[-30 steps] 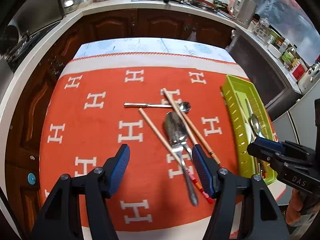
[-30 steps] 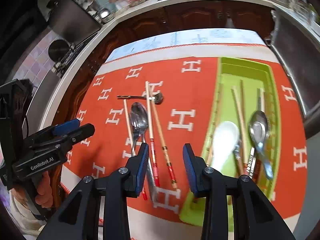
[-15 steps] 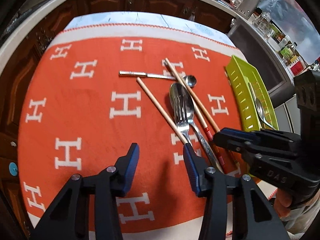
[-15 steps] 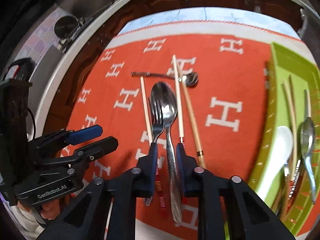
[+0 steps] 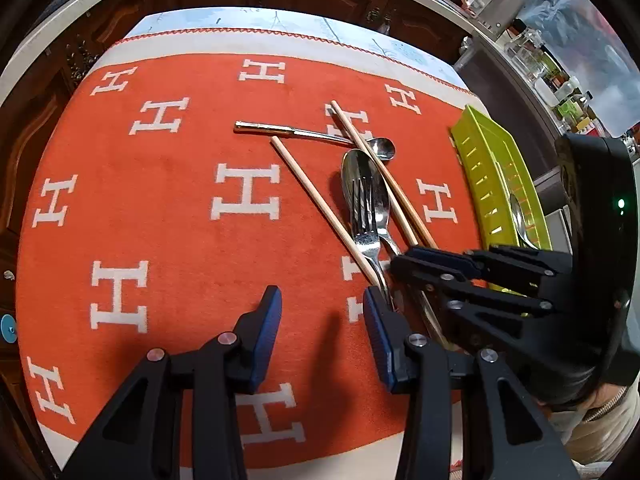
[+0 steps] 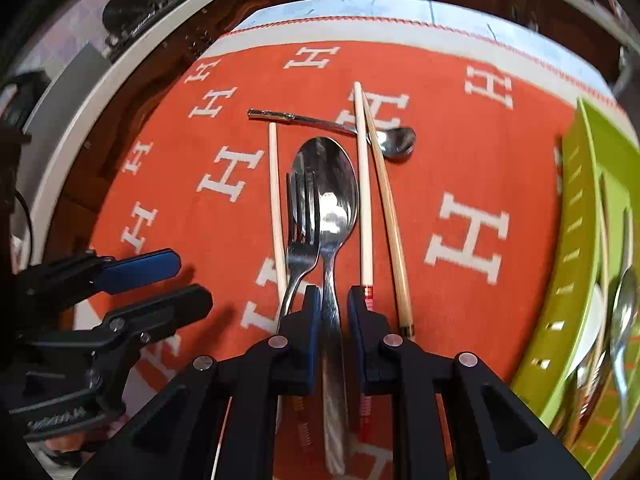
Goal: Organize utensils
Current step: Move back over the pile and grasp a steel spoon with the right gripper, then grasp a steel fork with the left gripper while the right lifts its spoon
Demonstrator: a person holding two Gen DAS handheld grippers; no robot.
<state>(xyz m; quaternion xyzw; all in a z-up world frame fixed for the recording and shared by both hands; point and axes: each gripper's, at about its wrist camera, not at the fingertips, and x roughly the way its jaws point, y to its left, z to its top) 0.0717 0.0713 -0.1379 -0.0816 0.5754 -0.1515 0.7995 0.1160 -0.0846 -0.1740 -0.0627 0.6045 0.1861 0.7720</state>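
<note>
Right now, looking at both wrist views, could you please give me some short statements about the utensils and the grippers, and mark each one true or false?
1. The right gripper has the large spoon's handle between its fingers. True.
2. The fork lies with its tines over the large spoon's bowl. True.
3. The green tray is empty. False: it already holds utensils, including a spoon.
4. The left gripper holds a chopstick. False: only orange cloth shows between its fingers.
5. The small spoon lies parallel to the large spoon. False: it lies crosswise.
</note>
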